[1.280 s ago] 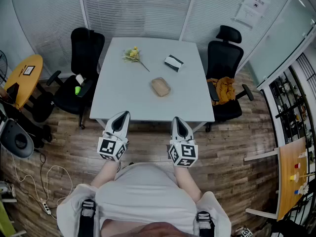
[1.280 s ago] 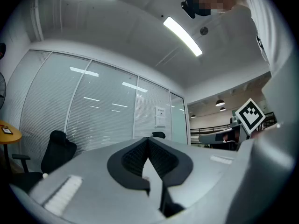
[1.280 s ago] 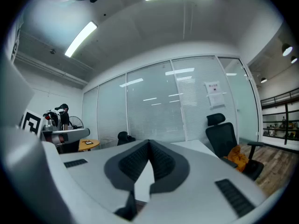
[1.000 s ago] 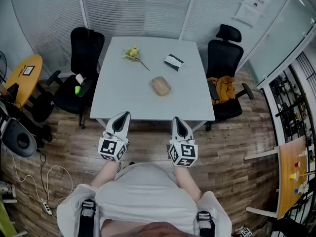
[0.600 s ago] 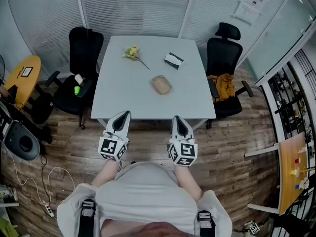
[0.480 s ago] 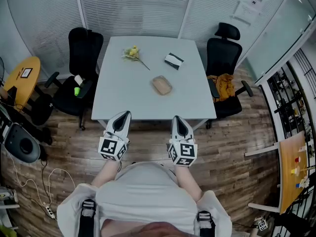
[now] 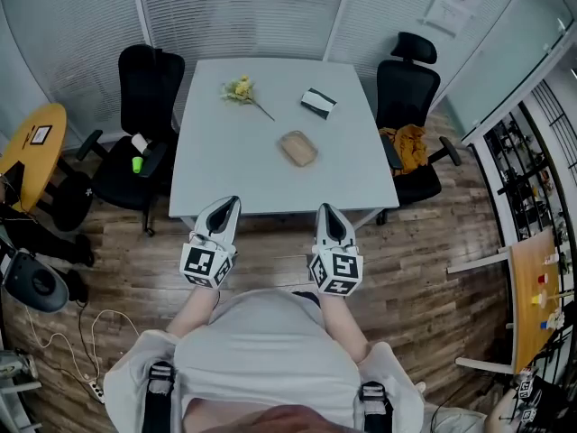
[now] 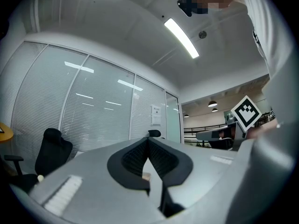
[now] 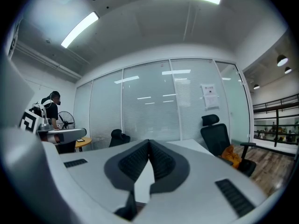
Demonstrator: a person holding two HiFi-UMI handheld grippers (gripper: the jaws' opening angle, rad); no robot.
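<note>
As I read my feeds, nothing has been picked up. The left gripper (image 7: 230, 204) and the right gripper (image 7: 325, 208) hang side by side at the near edge of the white table (image 7: 225, 179), and neither touches the table or anything on it. Everything lies out on the tabletop, well apart from both grippers. The tan oval thing (image 7: 297, 148) is nearest to them, about mid-table and a little to the right side. The black-and-white box (image 7: 317, 103) sits beyond it toward the far right corner. The yellow flower sprig (image 7: 240, 89) rests toward the far left corner. In the left gripper view the two dark ribbed pads (image 8: 135, 158) meet at their tips with no gap there, and the right gripper view shows the same. So both grippers are fully closed and have hold of nothing. A small tan speck shows in the slit below the left gripper's tips. It is probably the tan oval thing seen far off on the table rather than something pinched, but it is too small for me to be sure. A black office chair (image 7: 144, 79) stands at the table's left side. Another chair (image 7: 407, 75) stands at its right, with an orange cloth (image 7: 410, 142) on the seat.
</note>
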